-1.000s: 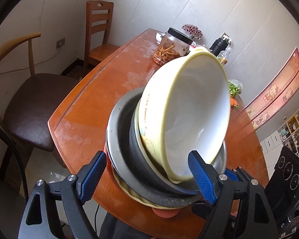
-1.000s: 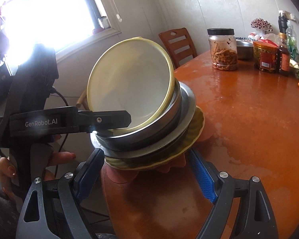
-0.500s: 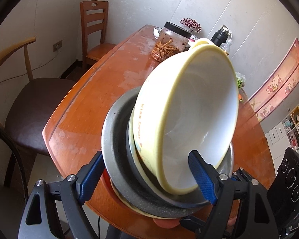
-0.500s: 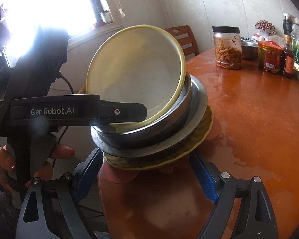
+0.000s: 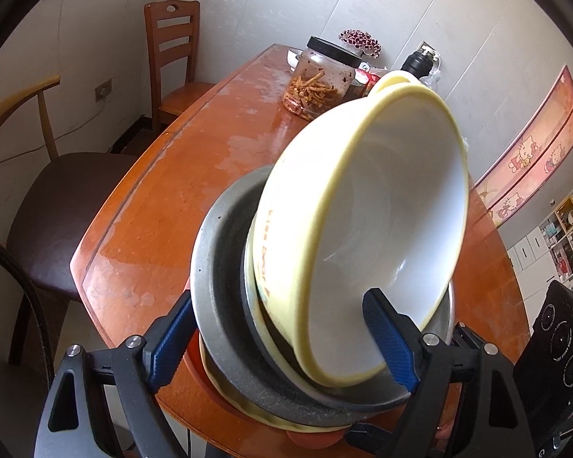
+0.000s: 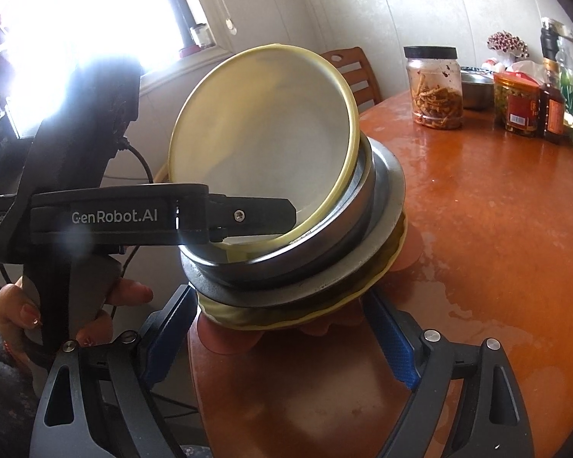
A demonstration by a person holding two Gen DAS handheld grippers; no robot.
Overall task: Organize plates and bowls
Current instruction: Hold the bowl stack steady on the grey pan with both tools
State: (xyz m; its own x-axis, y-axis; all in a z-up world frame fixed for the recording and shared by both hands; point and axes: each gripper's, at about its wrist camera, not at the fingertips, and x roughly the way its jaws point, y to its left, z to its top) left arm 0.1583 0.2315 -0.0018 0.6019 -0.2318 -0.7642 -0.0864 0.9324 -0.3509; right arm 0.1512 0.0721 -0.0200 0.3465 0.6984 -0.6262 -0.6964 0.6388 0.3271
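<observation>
On the near corner of the wooden table (image 5: 164, 198) stands a stack: an orange plate (image 6: 229, 337), a yellow plate (image 6: 399, 242), a steel plate (image 5: 210, 267) and a steel bowl (image 6: 357, 206). On top, a yellow bowl (image 5: 382, 229) leans steeply on edge. My left gripper (image 5: 279, 297) is open and its jaws are opening. One finger (image 6: 248, 213) reaches inside the yellow bowl; the other stands outside the steel plate's rim. My right gripper (image 6: 277, 292) is open, and the near edge of the bottom plates pokes between its fingers.
A jar of pickles (image 6: 435, 87), another jar and bottles (image 6: 550, 95) stand at the table's far end. Two chairs (image 5: 172, 49) (image 5: 68, 206) are on the left. A black appliance (image 5: 554, 343) is at the right. A hand (image 6: 11, 305) holds the left gripper.
The yellow bowl has tipped up steeper on the stack. My left gripper's jaws stand slightly wider. The right gripper and the plates below have kept still.
</observation>
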